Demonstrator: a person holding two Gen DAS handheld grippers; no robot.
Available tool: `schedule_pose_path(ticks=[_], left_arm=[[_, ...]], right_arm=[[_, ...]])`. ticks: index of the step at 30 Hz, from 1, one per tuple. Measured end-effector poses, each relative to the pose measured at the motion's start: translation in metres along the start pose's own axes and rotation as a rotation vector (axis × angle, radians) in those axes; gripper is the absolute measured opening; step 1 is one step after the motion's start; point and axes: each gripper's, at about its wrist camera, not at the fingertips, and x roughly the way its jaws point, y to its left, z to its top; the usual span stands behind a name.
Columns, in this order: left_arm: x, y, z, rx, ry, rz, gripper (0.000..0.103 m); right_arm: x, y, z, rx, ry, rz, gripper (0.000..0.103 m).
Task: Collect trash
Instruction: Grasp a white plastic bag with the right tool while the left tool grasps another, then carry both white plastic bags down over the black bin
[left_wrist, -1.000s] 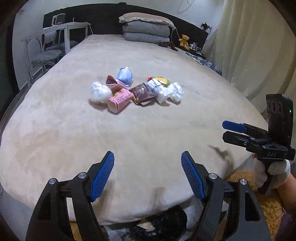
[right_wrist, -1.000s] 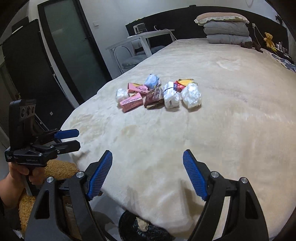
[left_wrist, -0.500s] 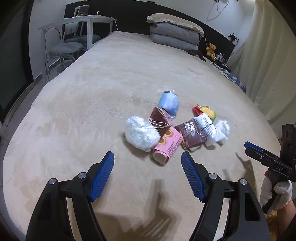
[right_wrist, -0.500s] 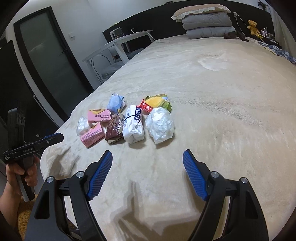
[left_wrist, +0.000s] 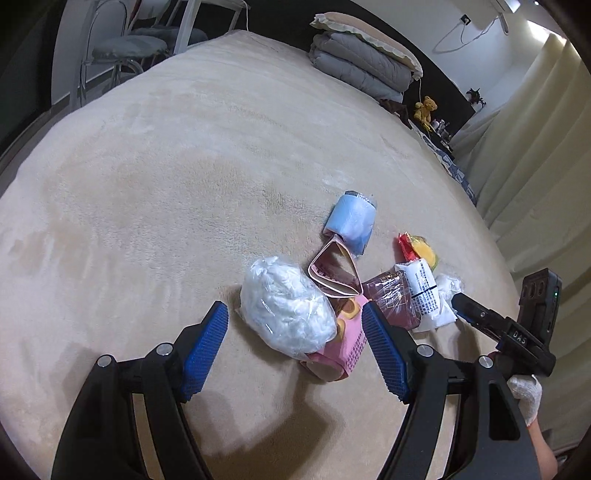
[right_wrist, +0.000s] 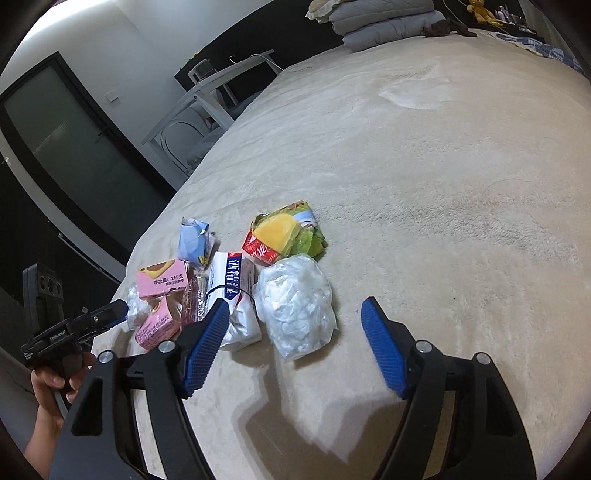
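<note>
A pile of trash lies on the beige bed (left_wrist: 166, 177). In the left wrist view my open left gripper (left_wrist: 293, 350) hovers over a clear bag of white waste (left_wrist: 286, 314) and a pink carton (left_wrist: 343, 350); a second pink carton (left_wrist: 334, 273), blue pack (left_wrist: 352, 223), brown wrapper (left_wrist: 391, 299) and white packet (left_wrist: 424, 295) lie beyond. In the right wrist view my open right gripper (right_wrist: 293, 347) hovers over another clear bag of white waste (right_wrist: 299, 299), next to the white packet (right_wrist: 232, 295) and a yellow-red wrapper (right_wrist: 284, 232). Both grippers are empty.
Folded grey bedding and a pillow (left_wrist: 364, 62) sit at the headboard with a teddy bear (left_wrist: 426, 107) beside. A chair and white desk (right_wrist: 207, 96) stand left of the bed by a dark door (right_wrist: 62, 147). Curtains (left_wrist: 535, 166) hang on the right.
Both grippers have moved forward from the foot of the bed to right above the trash pile, one at each end. Both have stayed open.
</note>
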Motion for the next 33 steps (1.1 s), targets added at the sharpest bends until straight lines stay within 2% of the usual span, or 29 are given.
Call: schedule_pose_path(ticks=[5,6,9,15,33], left_arm=[[0.01,0.007,0.002,-0.023,0.013,-0.019,0.071],[0.011,0.007,0.003,-0.021,0.016,-0.023,0.064],[0.012,0.008,0.002,-0.015,0.025,-0.029,0.056],[0.007,0.006,0.0,0.001,0.01,-0.01,0.051],[-0.037,-0.012,-0.018,0.014,-0.069,-0.037,0.05]], right_arm=[[0.009,-0.004,0.004,0.016,0.015,0.0,0.058],[0.01,-0.004,0.005,0.015,0.016,0.001,0.056],[0.014,-0.002,0.005,0.008,0.027,0.009,0.047],[0.013,0.003,0.002,-0.006,0.021,0.005,0.044],[-0.037,0.02,-0.019,-0.023,-0.042,0.027,0.044]])
